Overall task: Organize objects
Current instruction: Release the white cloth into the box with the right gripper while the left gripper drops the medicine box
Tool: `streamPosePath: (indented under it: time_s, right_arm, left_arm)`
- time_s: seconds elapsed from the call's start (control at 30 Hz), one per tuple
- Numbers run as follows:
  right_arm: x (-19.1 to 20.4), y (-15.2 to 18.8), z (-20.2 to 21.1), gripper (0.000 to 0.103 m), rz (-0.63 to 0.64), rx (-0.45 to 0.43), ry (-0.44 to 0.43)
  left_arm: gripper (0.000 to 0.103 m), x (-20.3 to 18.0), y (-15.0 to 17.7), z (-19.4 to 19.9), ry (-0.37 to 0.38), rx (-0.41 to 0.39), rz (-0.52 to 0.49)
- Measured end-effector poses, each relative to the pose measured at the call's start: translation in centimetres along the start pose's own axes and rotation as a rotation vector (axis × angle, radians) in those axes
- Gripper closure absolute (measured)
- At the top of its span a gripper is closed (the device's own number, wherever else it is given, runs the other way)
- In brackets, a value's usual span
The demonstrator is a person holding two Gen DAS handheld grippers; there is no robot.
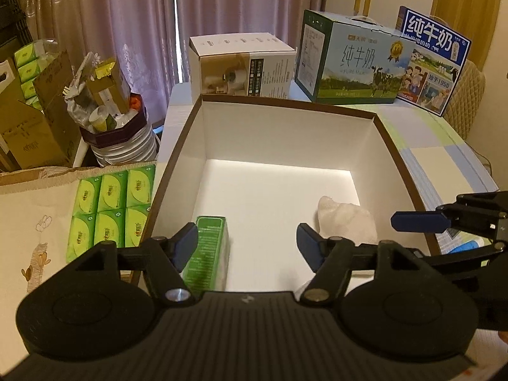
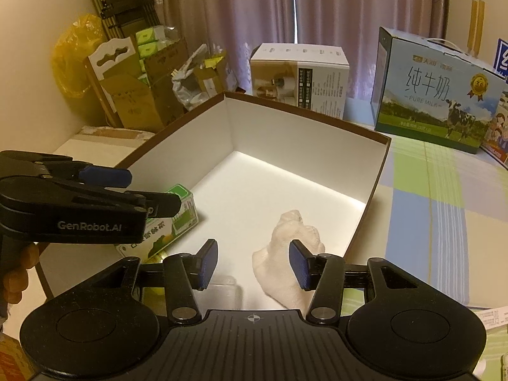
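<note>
A large open cardboard box with white inner walls and a brown rim (image 1: 374,117) sits on a table covered with a pastel checked cloth (image 2: 444,190). Inside it, a narrow green carton with printed text (image 1: 208,250) lies on the white floor near the left wall, and a crumpled white cloth (image 1: 347,222) lies apart from it toward the right wall. The left gripper (image 1: 247,241) hangs over the near edge of the box with its blue-padded jaws spread wide; the green carton lies just beside its left finger (image 1: 185,244), not pinched, and nothing is pressed between the pads. The right gripper (image 2: 254,262) points down into the same box, its jaws moderately apart and empty, with the white cloth just beyond and partly behind its right finger (image 2: 300,262). Beyond the box stand a white product box (image 1: 241,63) and a blue-and-green milk carton case (image 1: 352,60).
</note>
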State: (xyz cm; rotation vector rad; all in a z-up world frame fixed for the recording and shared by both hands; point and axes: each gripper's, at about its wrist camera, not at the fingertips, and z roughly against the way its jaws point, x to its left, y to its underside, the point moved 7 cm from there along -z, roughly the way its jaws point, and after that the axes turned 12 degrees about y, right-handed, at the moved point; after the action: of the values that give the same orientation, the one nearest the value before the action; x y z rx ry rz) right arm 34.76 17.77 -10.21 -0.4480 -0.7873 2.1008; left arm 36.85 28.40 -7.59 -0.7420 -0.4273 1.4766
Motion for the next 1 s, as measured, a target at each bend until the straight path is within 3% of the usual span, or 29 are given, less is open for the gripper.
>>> streamPosePath:
  time_s: [0.37,1.0]
  right_arm:
    - [0.0,0.3,2.6,0.055,-0.022,-0.023,-0.031]
    - [-1.8,3.2,9.2,0.054,-0.089,-0.052,-0.082]
  left_arm:
    - [0.029,-0.4,0.9,3.2,0.006,-0.020,0.034]
    - [0.027,-3.4,3.9,8.5,0.009,-0.035,0.077]
